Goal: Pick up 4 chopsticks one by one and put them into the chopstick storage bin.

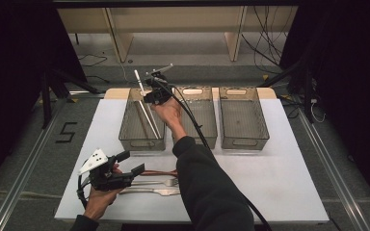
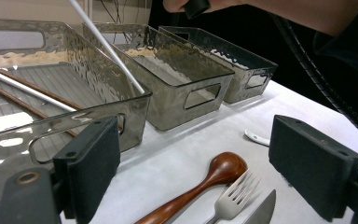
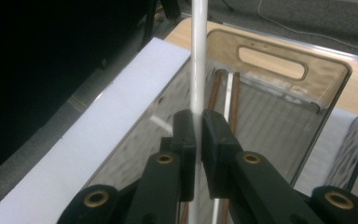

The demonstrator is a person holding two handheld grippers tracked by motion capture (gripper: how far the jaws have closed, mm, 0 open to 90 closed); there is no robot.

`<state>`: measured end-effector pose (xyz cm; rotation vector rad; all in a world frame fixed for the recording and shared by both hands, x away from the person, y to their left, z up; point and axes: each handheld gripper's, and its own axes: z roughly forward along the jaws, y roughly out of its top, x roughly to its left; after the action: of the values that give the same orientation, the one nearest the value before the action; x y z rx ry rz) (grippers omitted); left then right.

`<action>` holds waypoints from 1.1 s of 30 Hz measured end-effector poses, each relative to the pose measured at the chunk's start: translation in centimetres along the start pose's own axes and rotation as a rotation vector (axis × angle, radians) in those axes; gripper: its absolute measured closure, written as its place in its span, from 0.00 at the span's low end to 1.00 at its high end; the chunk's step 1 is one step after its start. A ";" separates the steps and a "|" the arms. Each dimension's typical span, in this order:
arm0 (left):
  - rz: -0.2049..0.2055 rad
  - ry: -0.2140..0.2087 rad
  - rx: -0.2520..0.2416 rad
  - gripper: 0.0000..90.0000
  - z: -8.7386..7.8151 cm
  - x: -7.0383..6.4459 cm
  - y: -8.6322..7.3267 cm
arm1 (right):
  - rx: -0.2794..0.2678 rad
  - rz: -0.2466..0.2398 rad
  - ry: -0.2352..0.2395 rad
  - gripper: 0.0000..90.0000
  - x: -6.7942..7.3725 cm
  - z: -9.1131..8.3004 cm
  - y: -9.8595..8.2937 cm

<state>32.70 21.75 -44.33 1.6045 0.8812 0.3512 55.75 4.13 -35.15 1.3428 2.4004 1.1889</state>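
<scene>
My right gripper (image 1: 149, 93) hovers over the far end of the left clear bin (image 1: 142, 143), shut on a white chopstick (image 1: 138, 79) that slants up and away. In the right gripper view the jaws (image 3: 198, 127) pinch that white chopstick (image 3: 198, 56) above the bin (image 3: 324, 100), where two brown chopsticks (image 3: 234, 100) and another white one lie. My left gripper (image 1: 131, 162) is open near the front left of the table, beside a wooden spoon (image 2: 223, 169), a fork (image 2: 233, 195) and a knife (image 2: 262, 212).
Two more clear bins, the middle bin (image 1: 207, 140) and the right bin (image 1: 244, 142), stand in a row beside the left one on the white table (image 1: 279, 183). A small white spoon (image 2: 256, 137) lies past the fork. The right forearm crosses the table's middle.
</scene>
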 end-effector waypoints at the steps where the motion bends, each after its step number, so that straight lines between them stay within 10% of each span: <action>1: -0.001 0.000 0.000 0.18 0.0 0.0 0.0 | 0.003 -0.003 -0.005 0.94 0.0 0.1 -0.1; 33: -0.001 -0.001 0.000 0.18 0.0 0.0 0.0 | 0.059 -0.027 -0.052 0.94 -0.4 1.9 -2.0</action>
<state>32.69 21.76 -44.32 1.6041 0.8811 0.3504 55.61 4.37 -37.92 1.3367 2.4275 1.0713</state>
